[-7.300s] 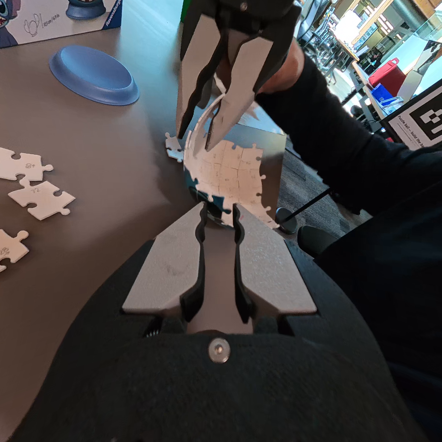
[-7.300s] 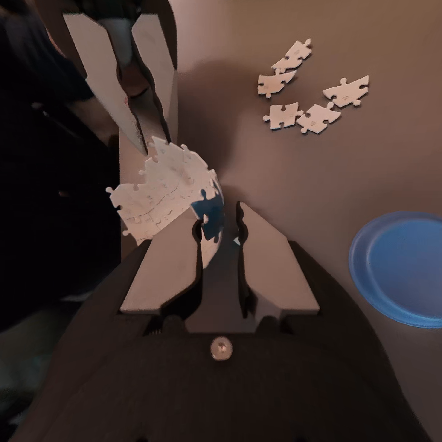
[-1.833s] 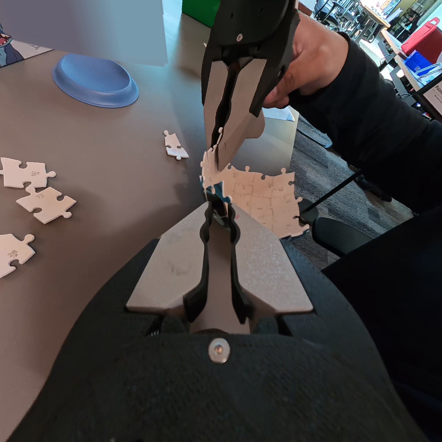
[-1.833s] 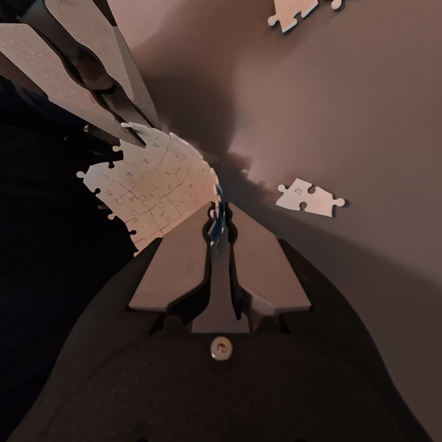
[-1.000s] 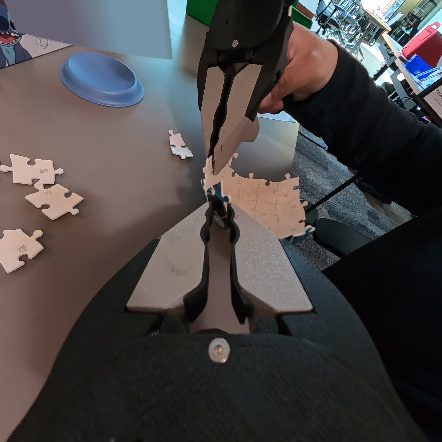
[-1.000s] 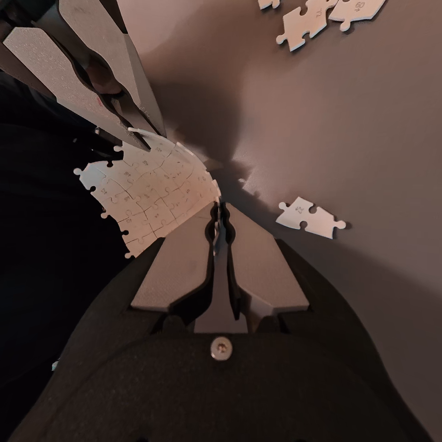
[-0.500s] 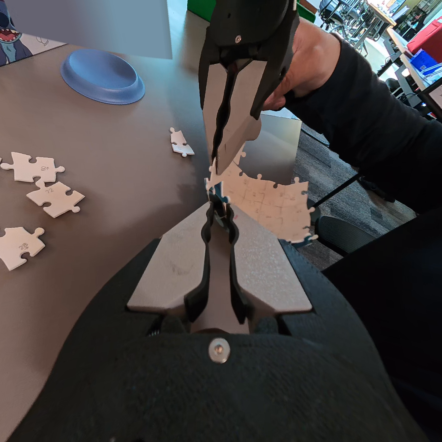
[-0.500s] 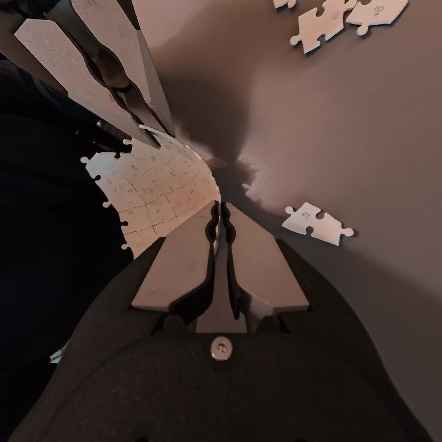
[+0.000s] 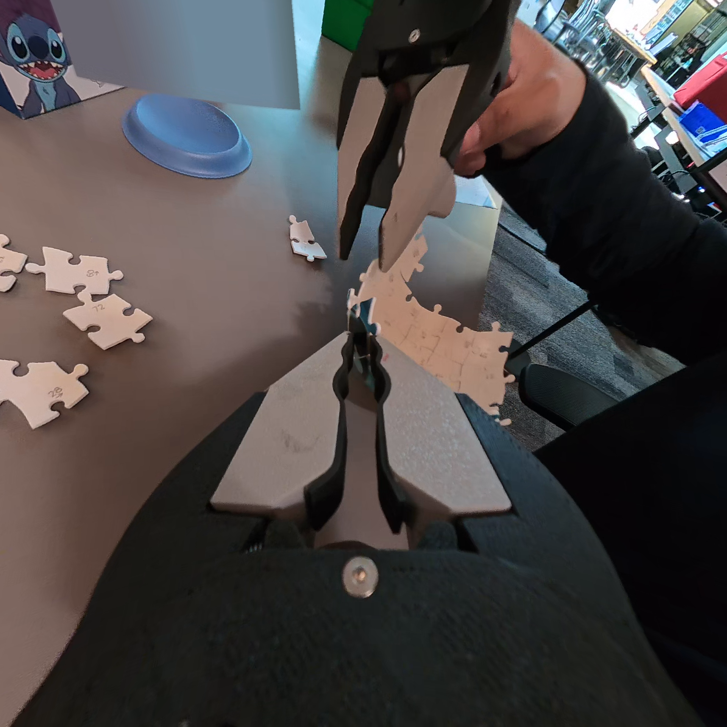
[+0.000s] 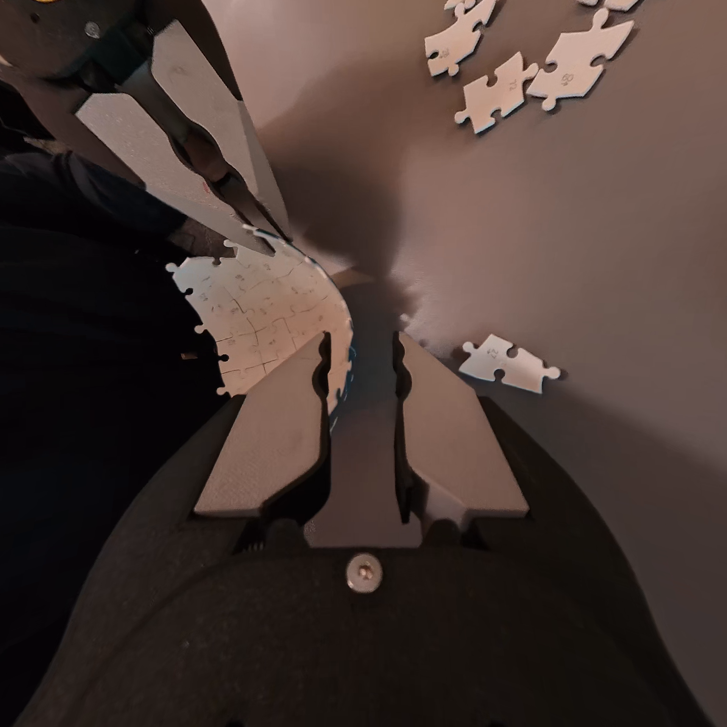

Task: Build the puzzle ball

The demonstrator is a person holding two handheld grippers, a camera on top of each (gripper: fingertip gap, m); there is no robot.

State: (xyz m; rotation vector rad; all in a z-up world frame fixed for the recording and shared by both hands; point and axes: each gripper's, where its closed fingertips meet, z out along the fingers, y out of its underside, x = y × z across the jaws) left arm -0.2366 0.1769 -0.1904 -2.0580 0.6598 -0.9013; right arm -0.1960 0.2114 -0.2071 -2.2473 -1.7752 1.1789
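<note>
Puzzle-ball shell [image 9: 440, 338] – light, curved, joints fragile – pinched at its rim by left gripper [image 9: 358, 341]; right gripper [image 10: 360, 338] gapes.

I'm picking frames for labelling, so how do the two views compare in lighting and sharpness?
Left wrist view: bright daylight, loose pieces crisp, the right gripper slightly motion-blurred, edges bent by the wide lens. Right wrist view: dim and brownish, a heavy shadow on the table, the curved puzzle section softly blurred.

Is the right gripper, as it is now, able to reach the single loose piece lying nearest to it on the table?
Probably yes. The right gripper has its jaws open and empty, and the loose piece lies flat just beside them, with nothing between.
</note>
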